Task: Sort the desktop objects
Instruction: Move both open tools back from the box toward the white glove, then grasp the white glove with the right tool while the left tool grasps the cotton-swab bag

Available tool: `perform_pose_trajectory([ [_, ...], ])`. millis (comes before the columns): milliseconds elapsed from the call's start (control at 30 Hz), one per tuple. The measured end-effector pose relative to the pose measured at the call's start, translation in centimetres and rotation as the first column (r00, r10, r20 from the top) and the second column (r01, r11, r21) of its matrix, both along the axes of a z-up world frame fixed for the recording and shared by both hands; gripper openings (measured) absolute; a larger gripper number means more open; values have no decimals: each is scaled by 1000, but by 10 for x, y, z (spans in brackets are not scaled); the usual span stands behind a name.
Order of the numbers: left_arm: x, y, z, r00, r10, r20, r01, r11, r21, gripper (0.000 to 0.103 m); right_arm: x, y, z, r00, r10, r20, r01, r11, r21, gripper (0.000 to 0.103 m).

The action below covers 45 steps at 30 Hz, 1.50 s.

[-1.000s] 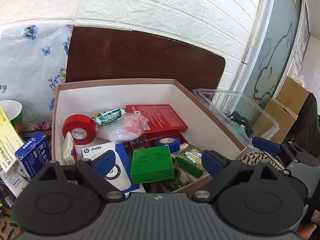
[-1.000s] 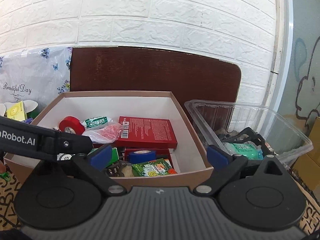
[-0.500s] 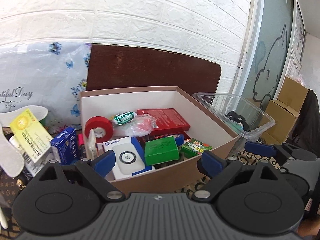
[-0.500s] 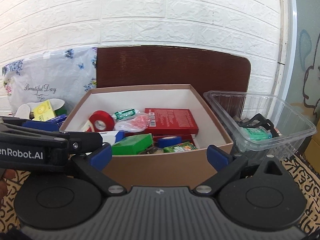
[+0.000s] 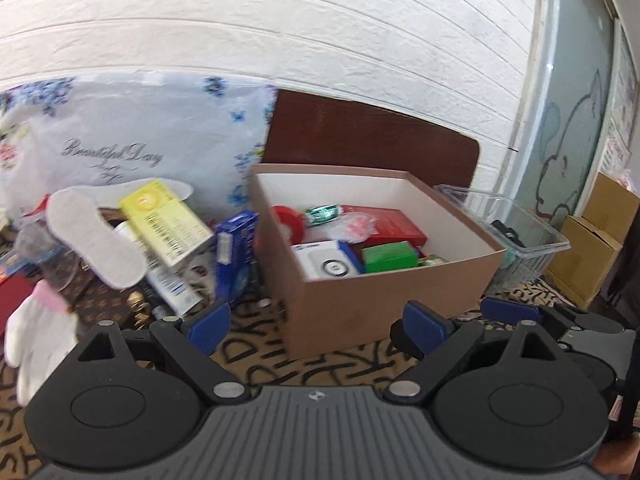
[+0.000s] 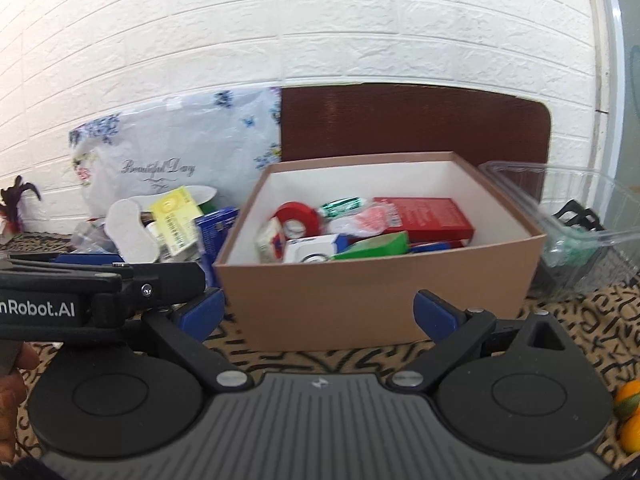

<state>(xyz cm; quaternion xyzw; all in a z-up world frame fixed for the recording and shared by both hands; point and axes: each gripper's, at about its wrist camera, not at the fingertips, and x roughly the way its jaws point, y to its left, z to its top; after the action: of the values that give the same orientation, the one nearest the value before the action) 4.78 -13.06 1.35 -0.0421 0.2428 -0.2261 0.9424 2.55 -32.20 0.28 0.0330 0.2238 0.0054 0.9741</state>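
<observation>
The cardboard box point(image 5: 384, 304) is holding sorted items: red tape roll point(image 6: 298, 216), green box point(image 5: 390, 256). A pile including the yellow box point(image 5: 166, 222) and blue box point(image 5: 236, 250) is waiting beside it. The left gripper point(image 5: 316, 324) and right gripper point(image 6: 318, 316) are hovering with fingers apart, carrying nothing.

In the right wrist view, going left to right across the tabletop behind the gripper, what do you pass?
White insole → yellow box → blue box → brown cardboard box → clear plastic container → orange fruit at the right edge.
</observation>
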Motion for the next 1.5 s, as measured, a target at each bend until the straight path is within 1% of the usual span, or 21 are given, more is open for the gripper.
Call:
perform_pose_trajectory([
  [133, -7, 29, -12, 998, 58, -34, -59, 998, -14, 96, -3, 26, -12, 999, 49, -19, -48, 998, 36, 99],
  [300, -14, 64, -25, 991, 118, -55, -119, 993, -2, 96, -3, 60, -27, 992, 111, -54, -108, 992, 61, 99],
  [433, -17, 94, -33, 984, 165, -74, -166, 986, -6, 96, 1, 91, -37, 983, 163, -80, -158, 985, 64, 99],
  [567, -14, 125, -37, 971, 222, -90, -225, 974, -25, 96, 8, 118, -42, 970, 224, -94, -217, 973, 79, 99],
  [867, 3, 186, -47, 937, 330, -117, -335, 942, -30, 96, 28, 176, -54, 933, 342, -115, -336, 939, 69, 98],
  [1033, 17, 216, -55, 915, 375, -148, -383, 923, -36, 95, 40, 201, -63, 916, 379, -133, -372, 925, 76, 98],
  [1200, 30, 247, -61, 894, 415, -169, -429, 901, -61, 94, 53, 225, -68, 897, 420, -138, -414, 907, 70, 98],
  [1367, 45, 279, -66, 864, 470, -180, -486, 872, -58, 94, 67, 248, -72, 882, 449, -141, -445, 893, 62, 98],
  [1500, 65, 304, -73, 840, 508, -191, -525, 849, -50, 94, 80, 265, -76, 875, 462, -146, -459, 887, 59, 98],
])
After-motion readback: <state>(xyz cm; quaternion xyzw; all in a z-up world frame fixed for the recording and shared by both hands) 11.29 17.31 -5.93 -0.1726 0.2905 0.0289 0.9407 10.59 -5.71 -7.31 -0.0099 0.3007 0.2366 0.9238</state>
